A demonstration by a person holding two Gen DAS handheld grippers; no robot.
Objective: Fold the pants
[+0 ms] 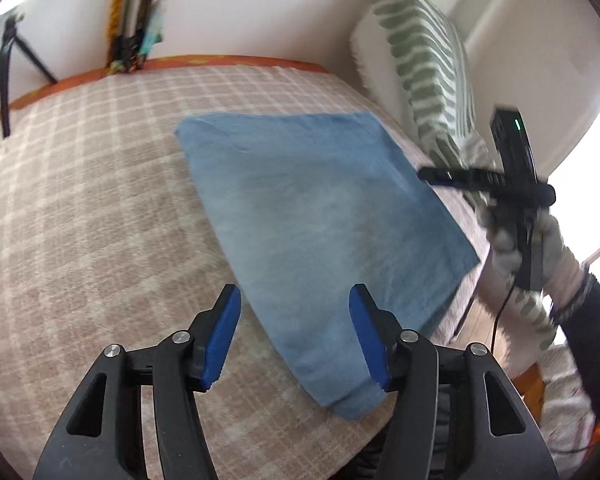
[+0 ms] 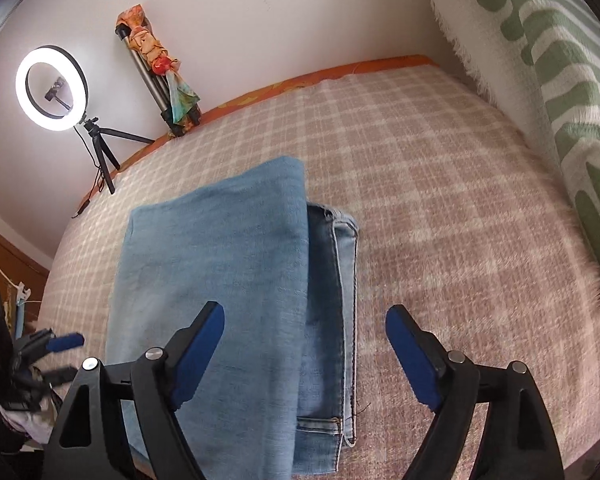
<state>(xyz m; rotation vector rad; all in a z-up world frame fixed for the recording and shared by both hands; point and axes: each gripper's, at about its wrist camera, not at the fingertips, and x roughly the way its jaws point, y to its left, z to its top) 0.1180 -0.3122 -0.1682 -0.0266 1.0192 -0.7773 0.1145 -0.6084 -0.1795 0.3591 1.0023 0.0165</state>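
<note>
Folded blue jeans [image 2: 228, 280] lie flat on the plaid-blanketed bed [image 2: 440, 200]. Left claw [image 1: 294, 336] and right claw [image 2: 304, 356] both gape, holding nothing. Denim judged soft yet weighty, non-slip; best gripped at the stacked hem edge or fold.

1. Both views are bright and evenly lit; the white wall [image 2: 260, 20] looks soft, with no hard shadows on the bed [image 2: 440, 200].
2. A glowing ring light [image 2: 52, 88] blows out to white.
3. Daylight glare washes out the left wrist view's right edge.
4. That view is motion-blurred; the right wrist view is sharper.
5. Fisheye bending curves edges, with dark corners.
</note>
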